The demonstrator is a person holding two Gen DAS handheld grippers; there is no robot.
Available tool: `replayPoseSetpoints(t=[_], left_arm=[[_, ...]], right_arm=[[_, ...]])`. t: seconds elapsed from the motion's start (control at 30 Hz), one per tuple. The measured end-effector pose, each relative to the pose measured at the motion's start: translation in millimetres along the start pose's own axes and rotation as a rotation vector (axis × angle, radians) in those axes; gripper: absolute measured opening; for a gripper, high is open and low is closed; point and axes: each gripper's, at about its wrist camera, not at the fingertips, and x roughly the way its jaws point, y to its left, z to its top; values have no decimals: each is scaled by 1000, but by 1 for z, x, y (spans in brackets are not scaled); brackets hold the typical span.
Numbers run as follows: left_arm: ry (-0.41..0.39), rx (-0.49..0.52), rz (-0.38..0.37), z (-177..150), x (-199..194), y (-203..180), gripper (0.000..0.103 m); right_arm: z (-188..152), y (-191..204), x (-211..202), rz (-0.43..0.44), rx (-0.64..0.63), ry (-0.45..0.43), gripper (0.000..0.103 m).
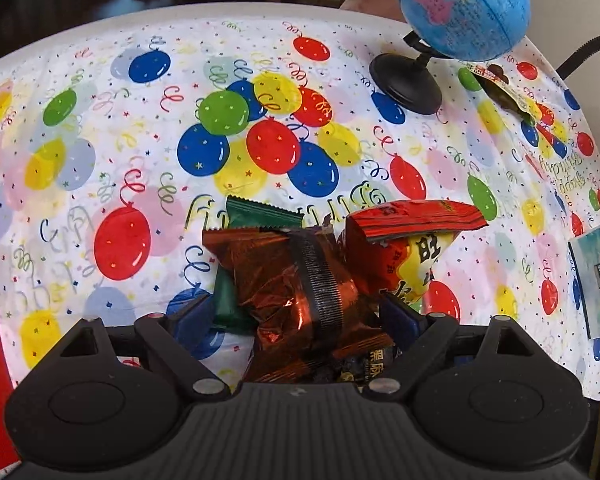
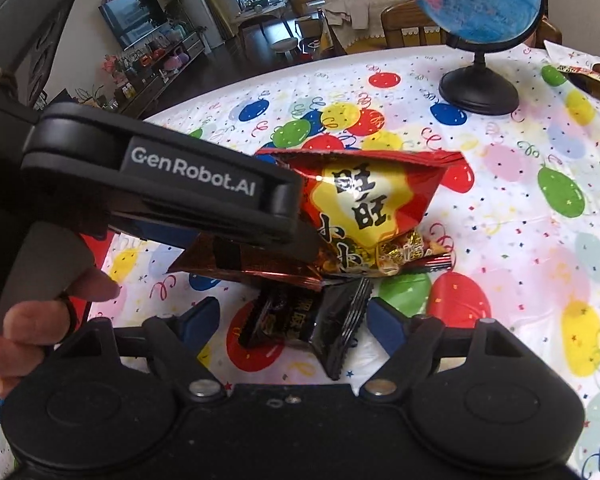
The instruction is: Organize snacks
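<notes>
- Lying in a loose heap at the lower centre of the left wrist view, the snacks sit on a worktop (image 1: 100,80) covered by a white cloth printed with coloured balloons.
- The left tool (image 1: 298,312) has its blue-padded fingers spread wide on either side of a crinkled copper-red foil packet (image 1: 284,280); I cannot tell whether the pads touch it.
- A dark green snack packet (image 1: 260,216) pokes out behind the foil packet, and a red and yellow puffed snack bag (image 1: 416,240) leans just right of it.
- In the right wrist view, the right tool (image 2: 290,320) is also spread wide, its fingers flanking a black wrapped snack bar (image 2: 320,320) lying on the cloth, with gaps on both sides.
- The left tool's black body crosses the left of that view, its tip over the foil packet.
- A blue globe on a black stand (image 1: 460,8) stands at the upper right, with a dark brown snack pouch (image 1: 504,92) near it.
- A pale blue tissue pack (image 1: 596,280) lies at the right edge.
</notes>
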Motion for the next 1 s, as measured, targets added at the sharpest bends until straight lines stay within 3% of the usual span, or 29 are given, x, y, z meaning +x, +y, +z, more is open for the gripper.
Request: replayPoseSetpoints(t=[0.07, 0.2, 0.37, 0.7, 1.0], left_arm=[[0, -7, -7, -1, 1, 1, 90], [5, -25, -23, -2, 2, 5, 69], [-8, -50, -24, -3, -1, 10, 54], [-48, -82, -4, -17, -20, 23, 51], [-113, -80, 14, -36, -63, 28, 50]], right_arm=[[0, 0, 3, -5, 4, 5, 76], [-1, -4, 6, -6, 31, 13, 59], [-5, -5, 4, -1, 47, 10, 50], [-16, 2, -18, -38, 32, -14, 48], [-24, 8, -55, -78, 47, -82, 48]])
